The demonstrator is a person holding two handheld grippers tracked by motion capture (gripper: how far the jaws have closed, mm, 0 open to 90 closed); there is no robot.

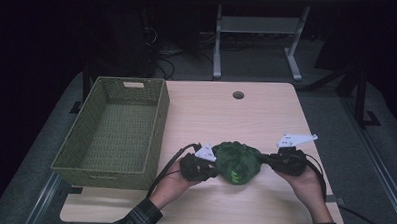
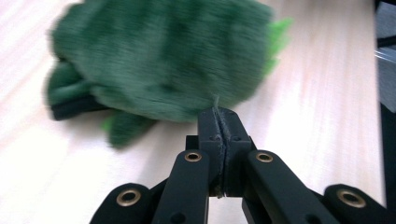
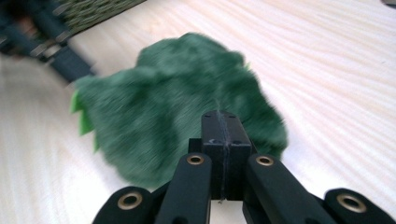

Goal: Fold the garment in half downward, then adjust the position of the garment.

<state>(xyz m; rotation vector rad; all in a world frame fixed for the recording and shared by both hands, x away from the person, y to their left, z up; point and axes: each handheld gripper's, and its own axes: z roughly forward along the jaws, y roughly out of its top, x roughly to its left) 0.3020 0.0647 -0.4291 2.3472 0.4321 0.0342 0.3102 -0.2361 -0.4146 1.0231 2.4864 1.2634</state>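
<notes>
Altogether: one green plush toy point(image 1: 237, 162), one wicker basket point(image 1: 104, 169), two tools.

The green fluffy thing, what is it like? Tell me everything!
The green plush toy is dark, fuzzy fabric with bright green spiky bits at its edge. It looks soft and bunched up, near the front of the wooden table, beside the woven basket. The left gripper and right gripper each pinch an edge, jaws closed.

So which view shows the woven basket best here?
The high view: the whole green basket sits at the table's left edge, open and empty. The right gripper view catches just a blurred corner of it.
</notes>
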